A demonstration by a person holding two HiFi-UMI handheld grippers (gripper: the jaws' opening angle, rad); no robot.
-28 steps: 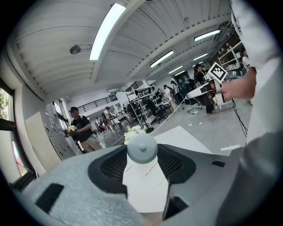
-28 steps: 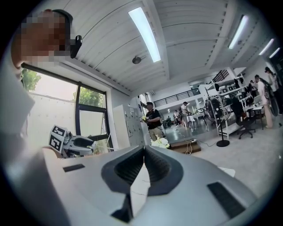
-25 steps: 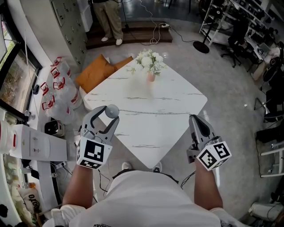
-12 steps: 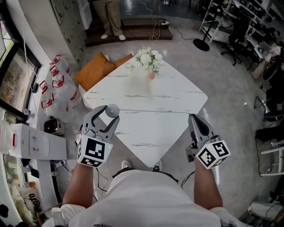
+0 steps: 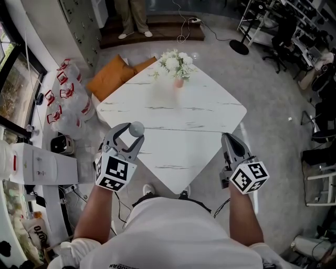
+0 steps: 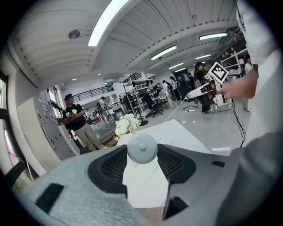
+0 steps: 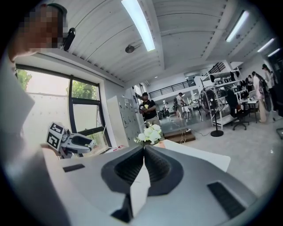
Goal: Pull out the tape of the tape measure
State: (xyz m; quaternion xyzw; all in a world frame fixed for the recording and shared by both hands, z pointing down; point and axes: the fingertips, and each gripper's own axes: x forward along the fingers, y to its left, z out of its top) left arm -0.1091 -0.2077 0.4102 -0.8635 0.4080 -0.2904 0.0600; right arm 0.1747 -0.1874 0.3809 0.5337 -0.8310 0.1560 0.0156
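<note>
A round grey tape measure (image 5: 137,127) (image 6: 142,148) sits between the pads of my left gripper (image 5: 131,132) (image 6: 142,153), held over the left corner of the white marble table (image 5: 199,105). In the left gripper view a thin pale tape (image 6: 170,115) runs from the case toward the tips of my right gripper (image 6: 189,95). My right gripper (image 5: 227,138) (image 7: 144,148) is by the table's right edge, its jaws pressed together. The tape's end is too thin to make out between them. The left gripper (image 7: 89,143) also shows in the right gripper view.
A vase of white flowers (image 5: 174,65) stands at the table's far corner. An orange cushion (image 5: 112,79) and plastic bags (image 5: 68,97) lie on the floor at left. A person (image 5: 131,16) stands beyond. Chairs and shelves (image 5: 294,31) line the right.
Both grippers keep their places and their grips. Only the head camera has tilted slightly, so the table sits a bit higher in view.
</note>
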